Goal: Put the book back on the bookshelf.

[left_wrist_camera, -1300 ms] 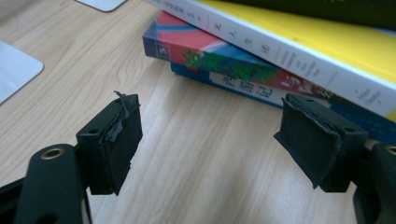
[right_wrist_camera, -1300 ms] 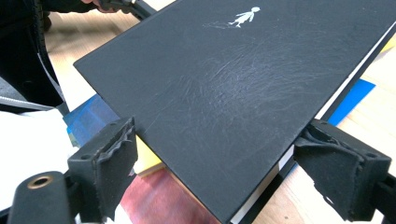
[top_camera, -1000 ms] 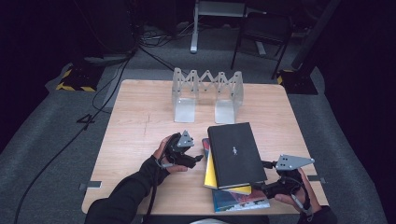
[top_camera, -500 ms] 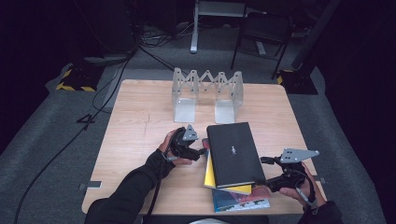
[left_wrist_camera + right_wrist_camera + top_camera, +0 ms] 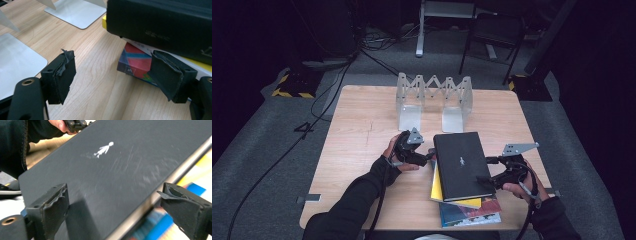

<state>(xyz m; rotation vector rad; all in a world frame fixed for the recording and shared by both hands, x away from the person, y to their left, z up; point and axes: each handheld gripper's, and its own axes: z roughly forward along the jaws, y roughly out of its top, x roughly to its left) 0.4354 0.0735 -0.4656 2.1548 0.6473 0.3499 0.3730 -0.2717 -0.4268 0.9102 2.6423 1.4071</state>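
Observation:
Three books lie stacked at the table's front right: a black book [image 5: 459,165] with a small white figure on its cover on top, a yellow book [image 5: 436,183] under it, and a colourful book [image 5: 469,213] at the bottom. My left gripper [image 5: 430,154] is at the stack's left edge and stands open over bare wood [image 5: 112,75], with one pad [image 5: 167,75] just in front of the colourful book [image 5: 136,61]. My right gripper [image 5: 486,179] is at the stack's right side. Its jaws have just been opening and straddle the black book's edge [image 5: 120,165] without pressing on it.
A clear folding file rack [image 5: 434,95] stands at the back middle of the wooden table [image 5: 362,125]. Its metal base plates [image 5: 77,12] lie close ahead of my left gripper. A chair and cables are on the floor beyond the table.
My right gripper has moved forward and inward to the black book's right edge. My left gripper has shifted slightly forward beside the stack. The books lie as before.

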